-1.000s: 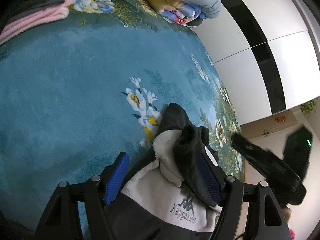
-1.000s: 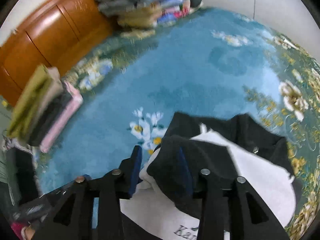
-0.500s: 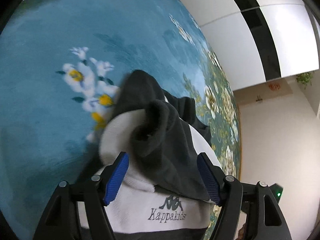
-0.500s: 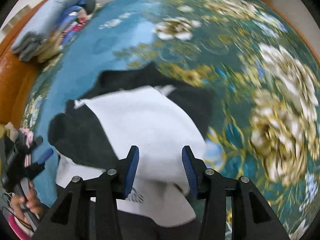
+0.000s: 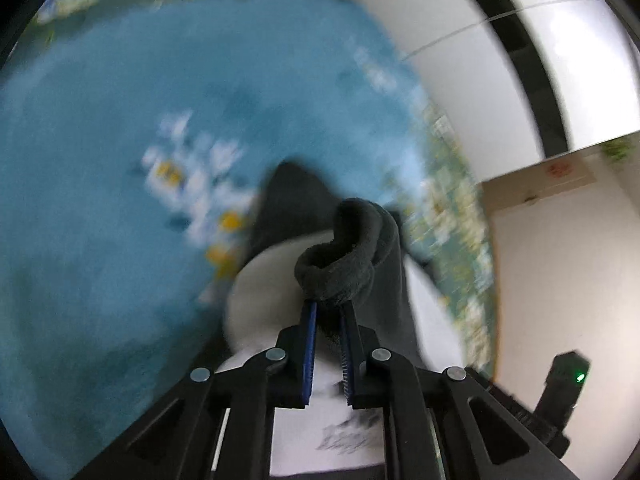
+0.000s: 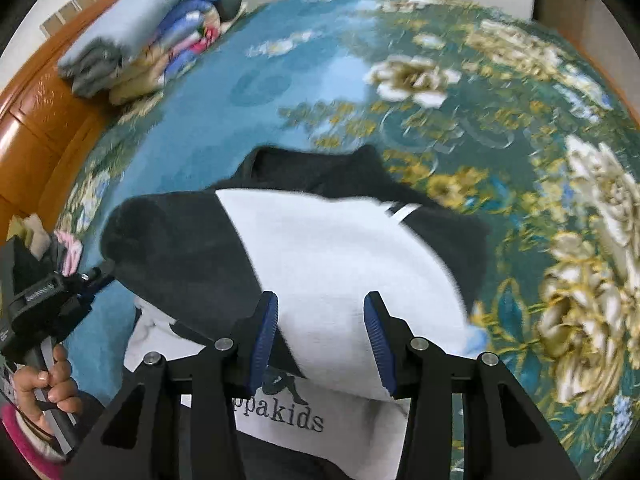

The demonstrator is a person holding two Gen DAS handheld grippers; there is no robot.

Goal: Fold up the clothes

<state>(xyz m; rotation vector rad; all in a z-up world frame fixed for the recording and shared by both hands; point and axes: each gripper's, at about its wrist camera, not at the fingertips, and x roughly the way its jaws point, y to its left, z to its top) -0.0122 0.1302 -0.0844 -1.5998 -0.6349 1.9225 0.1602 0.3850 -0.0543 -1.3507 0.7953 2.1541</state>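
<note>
Two grippers over one garment: a black-and-white sweatshirt (image 6: 332, 264) lies partly folded on a blue floral bedspread (image 6: 248, 92), white chest panel up with lettering at the near edge, black sleeves (image 6: 180, 248) and collar area bunched across it; left gripper (image 5: 328, 316) has its jaws drawn narrow and pinching the dark ribbed cuff (image 5: 344, 256) of a sleeve, cuff curling up above the blue pads (image 5: 309, 352); right gripper (image 6: 320, 320) has its jaws wide apart, hovering over the white panel, nothing between them as far as the view shows; whether its pads touch the fabric I cannot tell; left wrist view is heavily motion-blurred so the exact lie of the sleeve under the cuff is unclear; person's hand (image 6: 48, 380) grips the left tool handle at the left edge of the right wrist view; folded bedding stack (image 6: 160, 36) sits well apart at the far end near a wooden headboard (image 6: 44, 120); risks as I judge them: the grip is on the cuff only, thick soft knit, so it could slip out of the narrow jaws if the sleeve is pulled fast or snags; dragging the sleeve could also pull the whole body of the sweatshirt along the bedspread and undo the layers that are already lying over one another, since the right gripper is not pinning anything; sleeve may land twisted or bunched rather than flat because the cuff is rolled in the jaws; open right jaws could catch a loose fold if lowered blindly
</note>
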